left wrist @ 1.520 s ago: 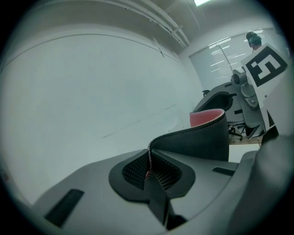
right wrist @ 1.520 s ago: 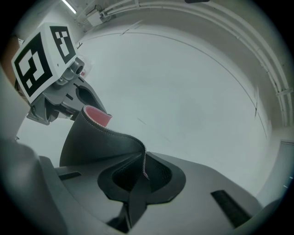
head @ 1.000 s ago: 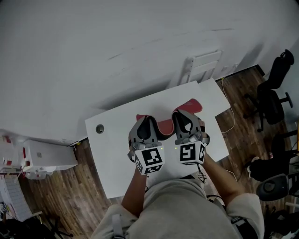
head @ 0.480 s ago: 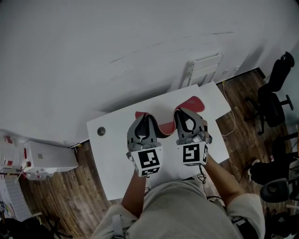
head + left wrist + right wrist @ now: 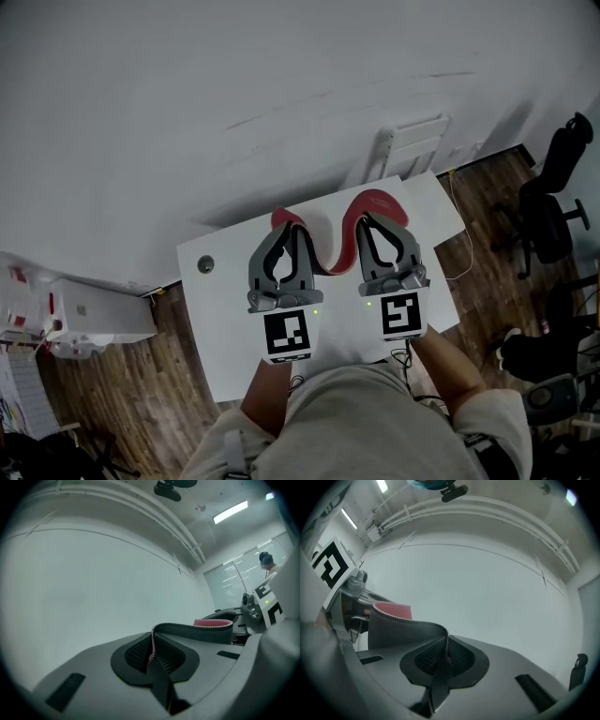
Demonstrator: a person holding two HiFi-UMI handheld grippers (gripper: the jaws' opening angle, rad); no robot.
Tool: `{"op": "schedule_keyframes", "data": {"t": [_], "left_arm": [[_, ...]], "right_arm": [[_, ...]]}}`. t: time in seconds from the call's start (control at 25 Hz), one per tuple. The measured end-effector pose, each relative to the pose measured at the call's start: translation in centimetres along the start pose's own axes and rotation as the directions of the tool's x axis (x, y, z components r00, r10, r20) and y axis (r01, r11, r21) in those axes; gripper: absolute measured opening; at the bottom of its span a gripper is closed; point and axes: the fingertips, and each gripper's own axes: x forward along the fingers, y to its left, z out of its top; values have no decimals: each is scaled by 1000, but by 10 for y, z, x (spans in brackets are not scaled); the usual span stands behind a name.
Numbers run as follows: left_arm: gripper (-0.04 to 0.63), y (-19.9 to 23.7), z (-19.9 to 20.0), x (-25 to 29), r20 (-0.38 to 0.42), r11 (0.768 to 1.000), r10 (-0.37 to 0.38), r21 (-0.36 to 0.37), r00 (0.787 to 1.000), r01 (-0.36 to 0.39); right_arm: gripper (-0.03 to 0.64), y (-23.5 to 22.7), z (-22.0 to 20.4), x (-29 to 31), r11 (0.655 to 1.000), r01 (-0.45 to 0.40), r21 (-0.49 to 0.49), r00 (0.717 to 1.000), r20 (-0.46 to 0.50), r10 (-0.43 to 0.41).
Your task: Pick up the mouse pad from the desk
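The mouse pad [image 5: 345, 246] is red on one face and black on the other, with stitched edges. It hangs above the white desk [image 5: 216, 319], sagging in a curve between my two grippers. My left gripper [image 5: 285, 228] is shut on its left edge [image 5: 151, 648]. My right gripper [image 5: 375, 218] is shut on its right edge [image 5: 447, 648]. In each gripper view the pad [image 5: 206, 629] bends away sideways toward the other gripper, and the pad [image 5: 401, 627] shows its black face with a strip of red behind. Both grippers point level at a white wall.
A round grommet [image 5: 204, 265] sits in the desk's far left corner. A white radiator [image 5: 408, 141] stands behind the desk. Black office chairs [image 5: 553, 192] are on the wood floor at the right, a white box [image 5: 89, 319] at the left.
Both grippers have risen with the mouse pad held between them, the left a little more. The pad has left the desk and now sags deeper between the jaws.
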Motion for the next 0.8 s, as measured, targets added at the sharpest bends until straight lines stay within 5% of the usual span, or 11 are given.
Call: {"op": "schedule_keyframes", "data": {"t": [0.12, 0.44, 0.8], "left_arm": [[28, 1, 14, -5, 4, 998, 23, -58, 1000, -23], [28, 4, 17, -9, 17, 997, 17, -72, 1000, -16], [28, -4, 20, -11, 30, 993, -6, -116, 1000, 10]], "right_arm": [[52, 1, 17, -5, 1000, -13, 19, 999, 46, 12], [52, 1, 27, -12, 998, -33, 46, 996, 83, 29], [51, -7, 37, -24, 998, 28, 59, 993, 117, -35]]}}
